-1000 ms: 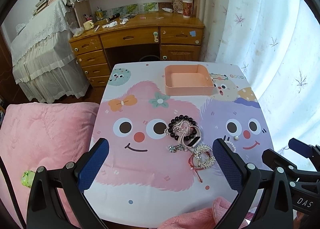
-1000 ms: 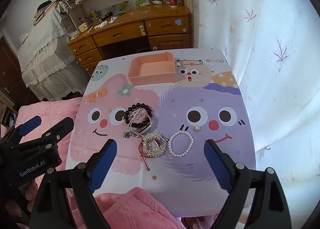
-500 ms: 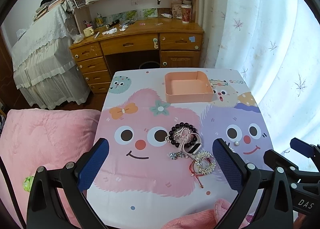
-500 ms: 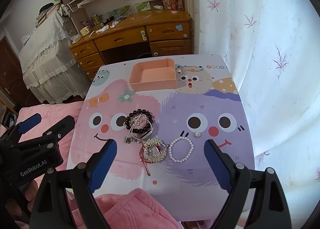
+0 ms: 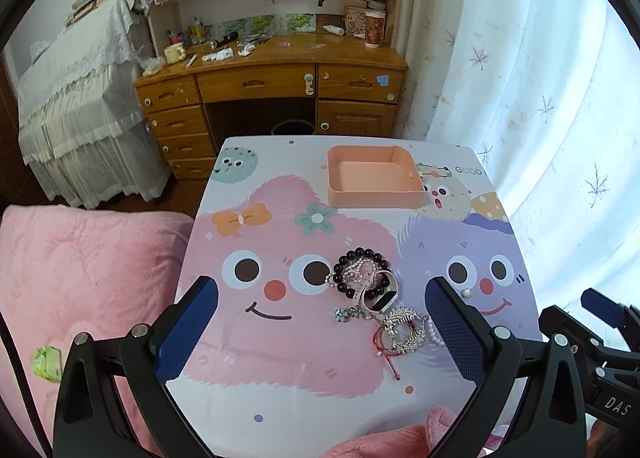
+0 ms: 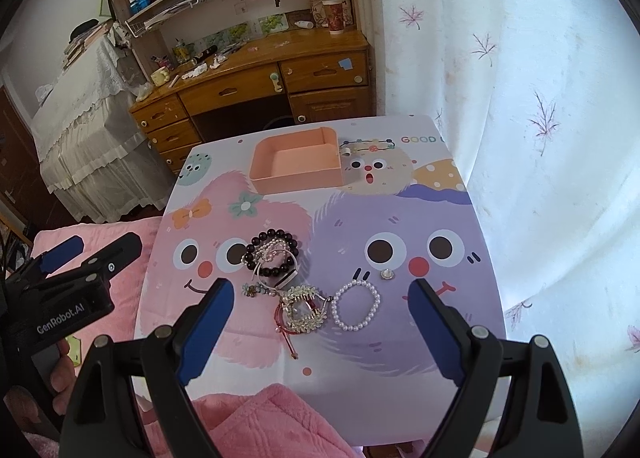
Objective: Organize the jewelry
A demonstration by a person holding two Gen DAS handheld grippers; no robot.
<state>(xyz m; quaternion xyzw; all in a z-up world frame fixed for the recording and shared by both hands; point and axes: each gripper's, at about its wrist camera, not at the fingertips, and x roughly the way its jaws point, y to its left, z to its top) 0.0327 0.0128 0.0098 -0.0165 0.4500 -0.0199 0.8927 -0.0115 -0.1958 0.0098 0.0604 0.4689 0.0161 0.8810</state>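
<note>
A heap of jewelry lies mid-table: a dark bead bracelet (image 5: 362, 270) (image 6: 270, 254), a pale watch band (image 5: 380, 300) (image 6: 280, 278), a silver leaf hair clip (image 5: 402, 328) (image 6: 304, 308) with a red cord, a white pearl bracelet (image 6: 356, 306) and a small stud (image 6: 387, 274). An empty pink tray (image 5: 374, 197) (image 6: 296, 177) stands at the table's far side. My left gripper (image 5: 320, 322) is open, above the table's near edge, before the heap. My right gripper (image 6: 320, 326) is open, also above the near edge. Both hold nothing.
The small table has a cartoon-print cloth (image 5: 280, 338). Pink bedding (image 5: 80, 278) lies left and at the near edge (image 6: 260, 418). A white curtain (image 6: 540, 137) hangs at right. A wooden desk (image 5: 272, 81) stands behind the table.
Both grippers have risen and drawn back a little; the table and jewelry look slightly farther and lower in both views. Nothing on the table moved.
</note>
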